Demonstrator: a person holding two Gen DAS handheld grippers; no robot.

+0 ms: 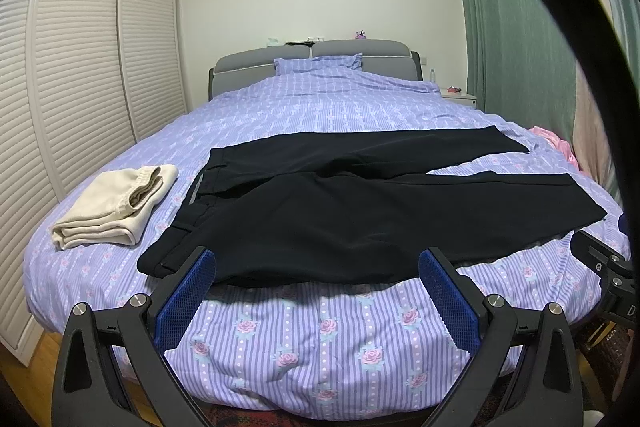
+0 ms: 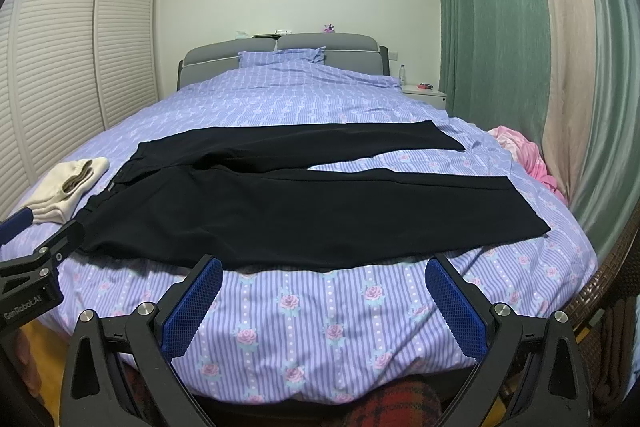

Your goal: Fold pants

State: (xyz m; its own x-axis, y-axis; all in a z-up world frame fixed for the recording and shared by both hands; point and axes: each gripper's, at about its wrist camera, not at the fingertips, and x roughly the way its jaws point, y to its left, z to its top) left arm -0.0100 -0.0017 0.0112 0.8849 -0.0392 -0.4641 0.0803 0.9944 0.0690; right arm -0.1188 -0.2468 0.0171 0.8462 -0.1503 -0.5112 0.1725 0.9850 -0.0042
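Observation:
Black pants (image 1: 360,215) lie flat across the foot of the bed, waistband to the left, both legs spread to the right; they also show in the right wrist view (image 2: 304,207). My left gripper (image 1: 318,267) is open and empty, hovering at the near edge of the pants by the waist end. My right gripper (image 2: 324,275) is open and empty, just short of the near leg's edge. The left gripper also shows in the right wrist view (image 2: 36,239) at the left edge.
A folded cream garment (image 1: 116,203) lies left of the pants. The bed has a purple floral cover (image 1: 320,339). A pink cloth (image 2: 524,155) lies at the right edge. Louvred wardrobe doors (image 1: 72,75) stand left, green curtains (image 2: 492,11) right, with a nightstand (image 2: 426,93).

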